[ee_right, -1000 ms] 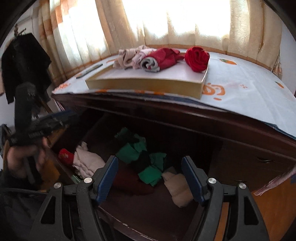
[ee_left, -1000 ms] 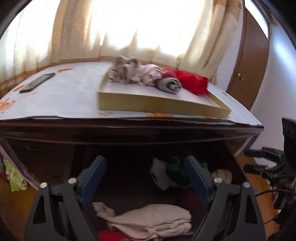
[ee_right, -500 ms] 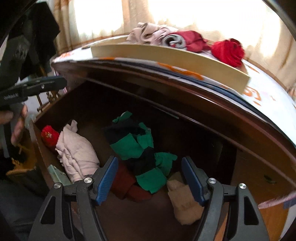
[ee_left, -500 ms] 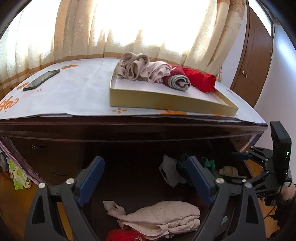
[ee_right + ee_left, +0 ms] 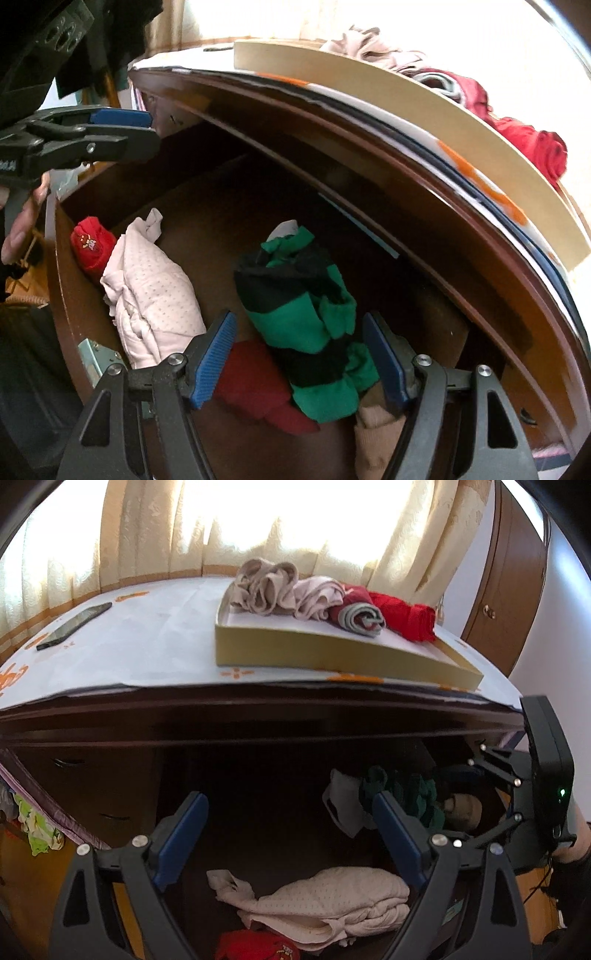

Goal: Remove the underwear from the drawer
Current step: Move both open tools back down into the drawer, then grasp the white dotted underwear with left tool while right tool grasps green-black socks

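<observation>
Holding green-black underwear (image 5: 306, 314) and pink underwear (image 5: 151, 295), drawer (image 5: 70, 266) lies beneath both open, empty tools

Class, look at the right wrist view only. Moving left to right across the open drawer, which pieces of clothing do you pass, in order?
small red piece → pale pink dotted garment → dark red garment → green and black striped garment. The beige piece at the lower right sits under the striped garment and behind the gripper's finger, so I leave it out.
</observation>
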Demonstrator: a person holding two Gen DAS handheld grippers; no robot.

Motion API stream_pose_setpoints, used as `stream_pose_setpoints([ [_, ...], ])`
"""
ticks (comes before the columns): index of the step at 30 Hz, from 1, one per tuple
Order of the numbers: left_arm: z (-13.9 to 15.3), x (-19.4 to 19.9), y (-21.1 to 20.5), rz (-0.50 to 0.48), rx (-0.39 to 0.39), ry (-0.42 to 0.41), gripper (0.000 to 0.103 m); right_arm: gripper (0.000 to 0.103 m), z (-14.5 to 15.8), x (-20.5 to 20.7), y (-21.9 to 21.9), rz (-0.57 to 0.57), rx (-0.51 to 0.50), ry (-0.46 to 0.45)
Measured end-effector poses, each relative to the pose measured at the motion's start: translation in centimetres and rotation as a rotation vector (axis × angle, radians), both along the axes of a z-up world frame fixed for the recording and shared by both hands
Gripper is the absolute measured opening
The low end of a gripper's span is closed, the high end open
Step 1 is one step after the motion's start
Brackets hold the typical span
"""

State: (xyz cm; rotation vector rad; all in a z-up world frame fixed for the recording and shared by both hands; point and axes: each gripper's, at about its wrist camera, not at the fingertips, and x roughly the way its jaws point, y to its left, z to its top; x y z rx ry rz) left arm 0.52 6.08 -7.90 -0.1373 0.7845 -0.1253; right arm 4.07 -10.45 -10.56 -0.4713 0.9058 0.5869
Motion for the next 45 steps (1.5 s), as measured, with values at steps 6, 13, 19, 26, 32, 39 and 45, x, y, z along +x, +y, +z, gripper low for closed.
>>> stream_pose_setpoints([
  [6, -0.5, 0.2, 0.0, -0.017, -0.002, 0.028, 0.092, 0.073, -1.1, 1.1, 1.6, 0.034, -0.074, 0.032],
  [13, -1.0, 0.3, 0.1, -0.023, -0.008, 0.05, 0.092, 0.073, -2.9, 2.3, 3.2, 0.041, -0.148, 0.073],
  [19, -1.3, 0.4, -0.3, -0.05, 0.002, 0.068, 0.092, 0.051, -4.4, 3.7, 2.7, -0.004, -0.144, 0.18],
  [26, -1.4, 0.2, -1.4, -0.107, 0.016, 0.093, 0.092, 0.028, -2.5, 2.6, 1.2, -0.025, -0.013, 0.135],
  [32, -1.4, -0.2, -2.5, -0.185, 0.057, 0.136, 0.092, 0.026, -1.9, 1.5, -0.6, -0.046, 0.074, 0.13],
  [39, -2.7, 0.8, -3.9, -0.378, 0.128, 0.284, 0.092, 0.026, -1.7, 1.8, -1.3, -0.049, 0.141, 0.145],
  [45, -4.9, 2.1, -4.9, -0.478, 0.152, 0.425, 0.092, 0.026, -1.3, 1.4, -1.8, -0.045, 0.148, 0.15],
])
